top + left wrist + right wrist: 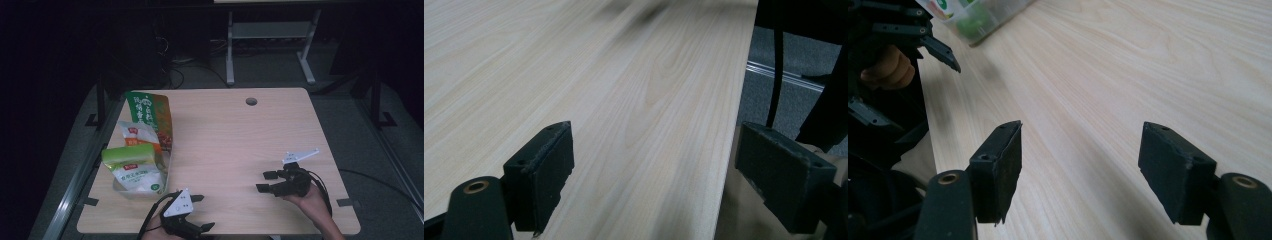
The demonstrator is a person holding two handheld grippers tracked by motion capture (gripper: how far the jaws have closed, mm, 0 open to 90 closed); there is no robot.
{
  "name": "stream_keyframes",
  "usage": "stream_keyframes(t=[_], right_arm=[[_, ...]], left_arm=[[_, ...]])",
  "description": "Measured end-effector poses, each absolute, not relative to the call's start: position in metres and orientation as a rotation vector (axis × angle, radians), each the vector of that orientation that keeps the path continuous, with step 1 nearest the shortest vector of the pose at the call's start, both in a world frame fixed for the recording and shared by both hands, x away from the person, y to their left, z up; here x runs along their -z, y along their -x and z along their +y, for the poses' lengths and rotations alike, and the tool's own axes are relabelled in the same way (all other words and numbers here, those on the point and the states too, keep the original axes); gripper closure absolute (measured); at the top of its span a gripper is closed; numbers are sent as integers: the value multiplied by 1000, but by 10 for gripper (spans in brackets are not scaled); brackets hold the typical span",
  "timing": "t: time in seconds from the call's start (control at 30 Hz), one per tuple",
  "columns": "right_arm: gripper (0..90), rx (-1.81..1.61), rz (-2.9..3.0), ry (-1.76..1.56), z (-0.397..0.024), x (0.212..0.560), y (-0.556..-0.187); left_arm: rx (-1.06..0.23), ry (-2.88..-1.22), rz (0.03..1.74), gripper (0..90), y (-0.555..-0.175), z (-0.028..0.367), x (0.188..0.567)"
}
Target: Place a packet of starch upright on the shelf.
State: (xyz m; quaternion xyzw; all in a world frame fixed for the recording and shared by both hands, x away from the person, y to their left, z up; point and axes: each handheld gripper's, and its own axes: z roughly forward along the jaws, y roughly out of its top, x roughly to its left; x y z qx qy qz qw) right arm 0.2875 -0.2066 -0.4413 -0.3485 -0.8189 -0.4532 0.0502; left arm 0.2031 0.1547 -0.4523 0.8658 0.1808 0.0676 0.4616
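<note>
Nearest the camera, the left hand-held gripper [204, 212] hovers at the table's [230, 135] front edge, jaws spread wide with nothing between them, pointing right. Just beside it, at the table's left edge, a clear tray [167, 172] runs front to back and holds three snack bags standing upright: a green-topped white bag [134, 167] in front, a white-and-orange bag [137, 134] behind it, and a tall green bag [150, 112] at the back. Well apart on the right, the right hand-held gripper [264, 181] points left toward them, jaws open and empty.

Snack bags [145, 145] in tray [167, 172], left side of table [240, 135]
</note>
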Motion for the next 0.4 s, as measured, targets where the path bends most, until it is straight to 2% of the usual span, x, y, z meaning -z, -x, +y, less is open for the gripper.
stream_keyframes(t=[0.4], right_arm=[[305,1406,-2523,1053,-207,444,-267]], left_arm=[[-158,-2130,450,157,-205,156,452]])
